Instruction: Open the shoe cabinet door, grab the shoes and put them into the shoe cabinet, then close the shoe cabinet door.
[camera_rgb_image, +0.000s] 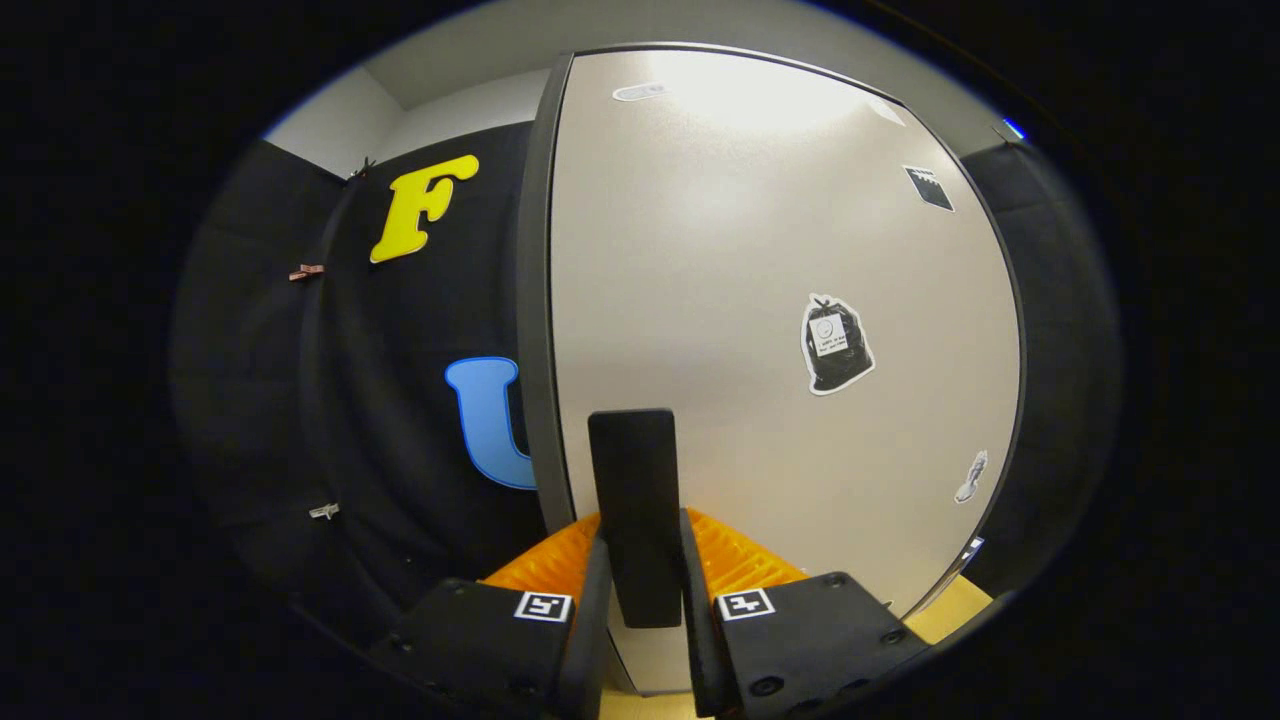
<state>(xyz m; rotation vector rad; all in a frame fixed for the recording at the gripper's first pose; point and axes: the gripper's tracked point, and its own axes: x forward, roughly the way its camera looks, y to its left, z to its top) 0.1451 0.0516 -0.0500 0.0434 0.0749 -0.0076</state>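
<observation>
Fingers (637, 590) closed on my black door handle (633, 500), one each side. Shoe cabinet door (760, 300), pale, at twelve o'clock; trash-bag sticker (836, 343) at two o'clock.

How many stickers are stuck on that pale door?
5 on the door: top left, top right, a bin-bag one mid-right, lower right and bottom right. Gripper grips the handle.

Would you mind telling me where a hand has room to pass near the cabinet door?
The tongs are shut on the door's dark handle, so that spot is crowded. Free patches: the bare door face between handle and bag sticker, and the gap between door edge and black cloth wall.
</observation>
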